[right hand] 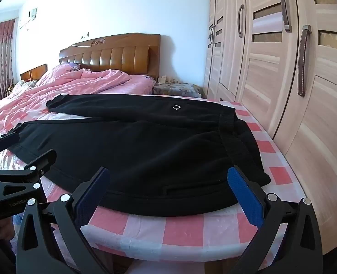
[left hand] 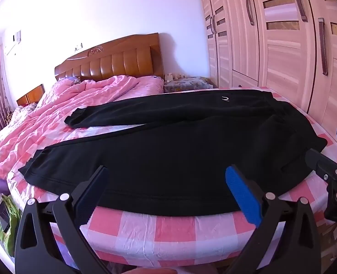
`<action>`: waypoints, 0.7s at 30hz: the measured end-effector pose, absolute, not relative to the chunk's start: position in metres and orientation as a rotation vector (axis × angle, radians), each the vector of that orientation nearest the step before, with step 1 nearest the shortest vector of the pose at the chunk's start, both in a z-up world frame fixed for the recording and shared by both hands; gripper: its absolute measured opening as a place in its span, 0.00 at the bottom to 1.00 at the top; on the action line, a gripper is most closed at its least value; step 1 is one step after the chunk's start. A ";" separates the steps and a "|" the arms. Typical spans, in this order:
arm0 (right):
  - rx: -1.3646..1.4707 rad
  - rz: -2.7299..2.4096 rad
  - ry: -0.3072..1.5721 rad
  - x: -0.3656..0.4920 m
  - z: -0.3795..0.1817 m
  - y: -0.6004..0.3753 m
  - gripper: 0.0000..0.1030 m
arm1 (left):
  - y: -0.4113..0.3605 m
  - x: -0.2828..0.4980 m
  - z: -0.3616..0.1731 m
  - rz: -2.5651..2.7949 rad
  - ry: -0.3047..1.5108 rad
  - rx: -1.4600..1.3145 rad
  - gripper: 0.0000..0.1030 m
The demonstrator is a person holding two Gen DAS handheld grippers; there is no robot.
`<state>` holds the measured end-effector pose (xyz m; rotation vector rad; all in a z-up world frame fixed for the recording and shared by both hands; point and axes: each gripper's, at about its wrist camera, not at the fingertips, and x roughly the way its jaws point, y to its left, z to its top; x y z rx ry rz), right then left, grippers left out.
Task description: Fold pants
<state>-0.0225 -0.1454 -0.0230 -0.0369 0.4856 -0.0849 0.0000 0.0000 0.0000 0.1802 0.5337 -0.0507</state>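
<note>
Black pants (left hand: 168,146) lie spread flat on the pink-checked bed (left hand: 168,228), waistband to the right, two legs stretching left and apart. A small white logo marks the far leg. My left gripper (left hand: 166,178) is open and empty, its fingers over the near edge of the near leg. My right gripper (right hand: 168,178) is open and empty over the near hip area by the waistband (right hand: 232,137). The pants also show in the right wrist view (right hand: 145,141). The right gripper shows at the right edge of the left wrist view (left hand: 328,155), and the left gripper at the left edge of the right wrist view (right hand: 17,146).
A crumpled pink quilt (left hand: 77,100) covers the far left of the bed below a wooden headboard (left hand: 113,61). A tall wardrobe (right hand: 282,68) stands close along the bed's right side. A nightstand with small items (left hand: 184,82) sits in the corner. Bags (left hand: 4,219) lie on the floor at left.
</note>
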 end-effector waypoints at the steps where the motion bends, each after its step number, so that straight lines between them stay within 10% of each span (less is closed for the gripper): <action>1: -0.033 -0.081 0.478 -0.023 -0.023 -0.146 0.96 | 0.000 0.000 0.000 -0.050 0.532 0.172 0.99; 21: -0.033 -0.072 0.491 -0.022 -0.026 -0.145 0.96 | 0.007 0.001 -0.002 -0.057 0.569 0.120 0.99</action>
